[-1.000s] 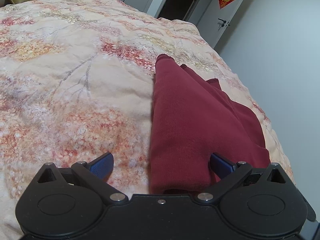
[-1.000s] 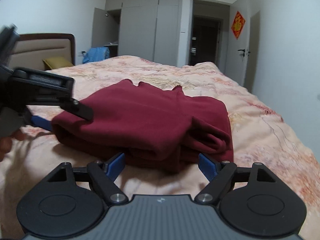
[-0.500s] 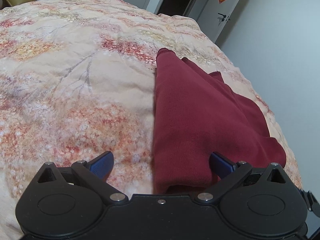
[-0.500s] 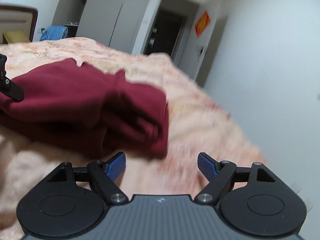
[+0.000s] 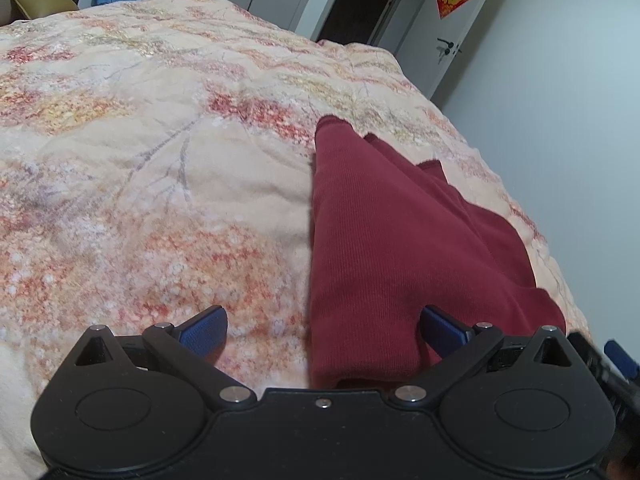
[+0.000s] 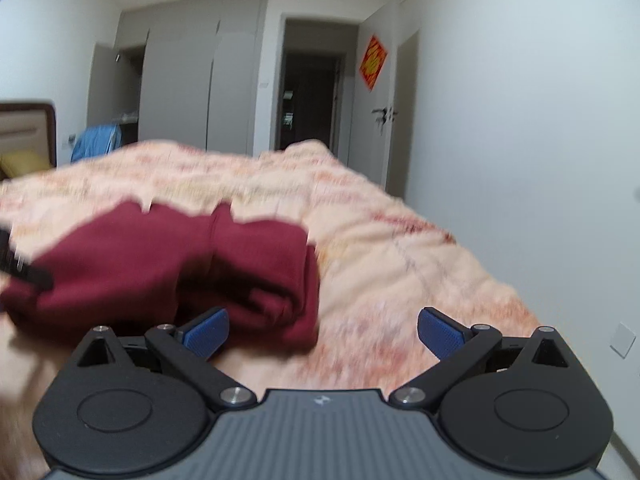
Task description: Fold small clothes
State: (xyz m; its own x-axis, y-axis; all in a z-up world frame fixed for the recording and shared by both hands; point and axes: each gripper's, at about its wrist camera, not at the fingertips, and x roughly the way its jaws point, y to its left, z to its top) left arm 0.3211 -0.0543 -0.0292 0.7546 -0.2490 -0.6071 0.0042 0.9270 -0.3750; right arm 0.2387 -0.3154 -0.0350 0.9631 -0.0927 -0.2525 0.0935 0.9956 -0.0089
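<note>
A folded maroon garment (image 5: 400,248) lies on the bed (image 5: 140,160); both the left gripper (image 5: 322,330) and the right gripper (image 6: 323,330) have fingers spread, empty; the right view is blurred.

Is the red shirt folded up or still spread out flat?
Folded. The red shirt lies on the bed as a narrow bundle, and the right wrist view, though blurred, shows stacked layers at its end.

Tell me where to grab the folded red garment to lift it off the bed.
Probably take the red garment at its thick near corner, sliding the open left gripper in low from the near side: that corner sits between its fingers, layers stacked, on the soft bed.
</note>
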